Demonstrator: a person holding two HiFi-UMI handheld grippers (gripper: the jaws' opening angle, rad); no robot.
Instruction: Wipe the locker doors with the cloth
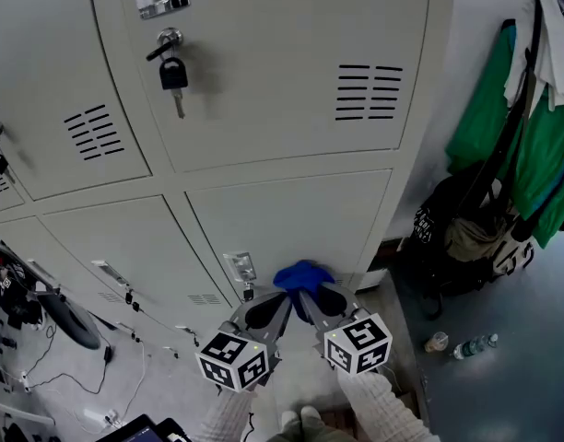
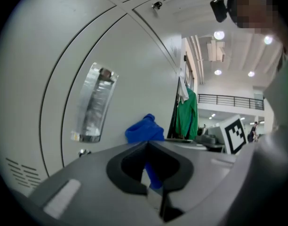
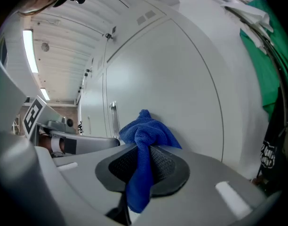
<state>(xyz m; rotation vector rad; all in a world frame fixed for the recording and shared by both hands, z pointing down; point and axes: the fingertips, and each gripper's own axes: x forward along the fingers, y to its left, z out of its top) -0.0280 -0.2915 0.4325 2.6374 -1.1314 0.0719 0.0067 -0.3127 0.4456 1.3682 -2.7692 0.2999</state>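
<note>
Padlock (image 1: 173, 74) hangs on the upper locker, top left. Lower down, the left gripper (image 1: 280, 298) has its jaws pinched together on a strip of the blue cloth (image 1: 302, 274). The cloth is bunched right up against the lower locker door (image 1: 291, 212). The right gripper (image 1: 312, 296) is clamped on that same cloth, tail hanging through its jaws. Green garments (image 1: 489, 118) hang far right, with a plastic bottle (image 1: 471, 347) on the floor.

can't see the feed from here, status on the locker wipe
Left gripper and right gripper both shut on the blue cloth. Cloth bunched at the lower locker door. Door handle close beside it.
</note>
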